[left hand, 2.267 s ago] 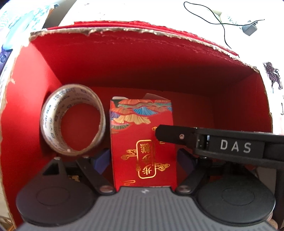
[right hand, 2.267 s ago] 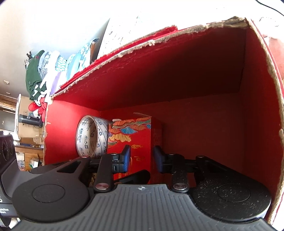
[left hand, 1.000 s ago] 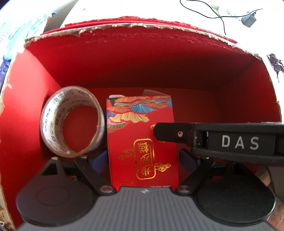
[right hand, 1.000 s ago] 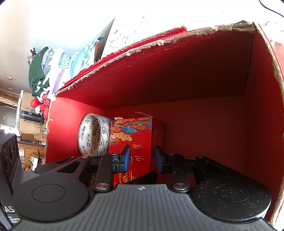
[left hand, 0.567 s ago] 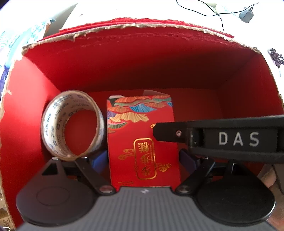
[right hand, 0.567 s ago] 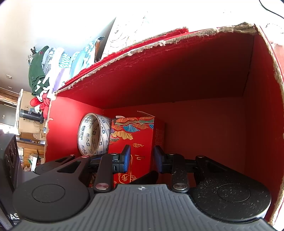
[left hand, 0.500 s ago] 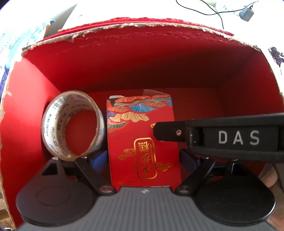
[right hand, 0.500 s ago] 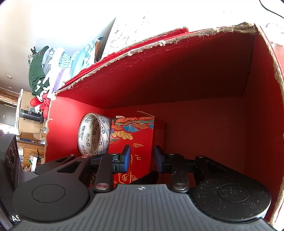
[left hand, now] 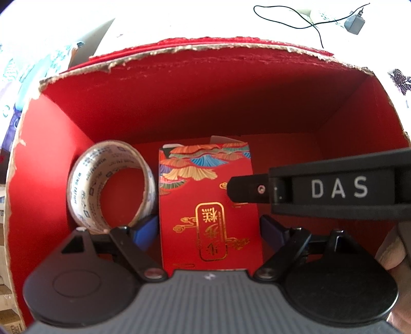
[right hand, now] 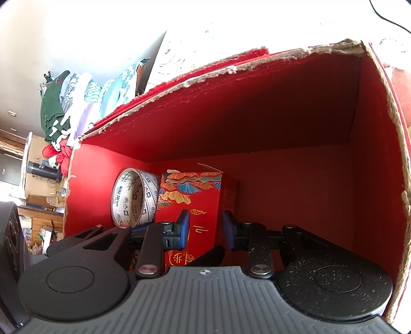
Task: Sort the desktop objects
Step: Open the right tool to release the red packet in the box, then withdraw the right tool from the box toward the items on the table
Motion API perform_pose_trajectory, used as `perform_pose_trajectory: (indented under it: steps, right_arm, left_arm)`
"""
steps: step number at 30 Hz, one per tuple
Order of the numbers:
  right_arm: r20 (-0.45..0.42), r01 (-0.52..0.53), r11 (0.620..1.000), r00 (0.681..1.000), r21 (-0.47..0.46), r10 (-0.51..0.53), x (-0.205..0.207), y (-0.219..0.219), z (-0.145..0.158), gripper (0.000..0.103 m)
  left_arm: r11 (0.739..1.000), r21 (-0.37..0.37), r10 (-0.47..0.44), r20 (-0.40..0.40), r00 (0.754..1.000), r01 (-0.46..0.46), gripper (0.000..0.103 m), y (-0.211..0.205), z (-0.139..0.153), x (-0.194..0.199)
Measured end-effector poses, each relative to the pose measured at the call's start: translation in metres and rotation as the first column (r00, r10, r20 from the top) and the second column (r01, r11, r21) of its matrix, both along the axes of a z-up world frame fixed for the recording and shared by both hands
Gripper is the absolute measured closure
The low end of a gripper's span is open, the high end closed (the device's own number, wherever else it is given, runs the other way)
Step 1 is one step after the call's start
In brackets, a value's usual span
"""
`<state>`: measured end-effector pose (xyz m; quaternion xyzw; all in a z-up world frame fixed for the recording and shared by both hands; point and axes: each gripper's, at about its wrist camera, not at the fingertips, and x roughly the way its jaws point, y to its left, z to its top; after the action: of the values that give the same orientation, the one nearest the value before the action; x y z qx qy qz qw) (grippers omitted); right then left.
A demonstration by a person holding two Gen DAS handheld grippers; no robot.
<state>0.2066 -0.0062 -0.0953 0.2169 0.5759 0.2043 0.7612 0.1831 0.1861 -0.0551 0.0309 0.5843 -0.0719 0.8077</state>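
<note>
Sorting is judged to be partly done: two items are already seen inside the red cardboard box [left hand: 231, 102], and what else is left on the desk cannot be told, since little outside the box is shown.

A roll of printed tape [left hand: 110, 185] is stood on its edge at the left of the box floor, close to the left wall. Just beside it, to the right, a small red carton [left hand: 208, 205] with gold lettering and a coloured fan pattern is stood upright; whether the two touch cannot be told. The right half of the box floor is left bare. The top edge of the box is seen to be torn and ragged.

The left gripper [left hand: 208, 228] is held spread wide, its blue pads on either side of the carton with a gap at each side, so the carton is judged to be released rather than grasped. The right gripper [right hand: 205, 228] is held part way apart with nothing between its pads; it reaches into the box from the right, in front of the carton. A cable and a plug adapter [left hand: 354, 23] are seen on the white surface beyond the far wall.
</note>
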Motion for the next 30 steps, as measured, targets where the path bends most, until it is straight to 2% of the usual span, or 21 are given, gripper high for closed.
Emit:
perform_pose_trajectory:
  steps: [6,8,9,14,15,20,30]
  right_arm:
    - [0.004,0.005,0.999,1.0,-0.039,-0.005,-0.001,0.003,0.002,0.071]
    - [0.009,0.003,0.999,1.0,-0.048,-0.002,-0.002,0.003,0.003,0.071]
    - [0.01,0.001,0.999,1.0,-0.05,-0.001,-0.002,0.004,0.003,0.071]
    - [0.008,0.003,0.998,1.0,-0.059,-0.003,-0.001,0.003,0.002,0.071]
    - [0.009,0.006,0.998,1.0,-0.058,-0.005,-0.002,0.003,0.002,0.071]
    - [0.009,0.021,0.998,1.0,-0.058,-0.021,-0.003,0.002,0.002,0.071]
    - [0.038,0.057,0.996,0.998,-0.065,-0.055,-0.007,-0.002,0.005,0.071]
  left_arm:
    - [1.0,0.002,-0.006,0.014,1.0,0.006,0.018,-0.007,0.0,-0.004]
    - [1.0,0.0,-0.008,0.021,1.0,0.008,0.018,-0.01,-0.018,-0.007]
    - [1.0,0.001,-0.008,0.023,1.0,0.008,0.018,-0.013,-0.011,-0.005]
    - [1.0,-0.003,-0.01,0.025,1.0,0.011,0.017,-0.016,-0.013,-0.003]
    - [1.0,-0.004,-0.013,0.021,1.0,0.013,0.016,-0.022,-0.022,0.001]
    - [1.0,-0.018,-0.015,-0.018,1.0,0.015,0.013,-0.022,-0.023,0.006]
    - [1.0,0.003,-0.019,-0.016,1.0,0.019,0.012,-0.025,-0.019,0.003]
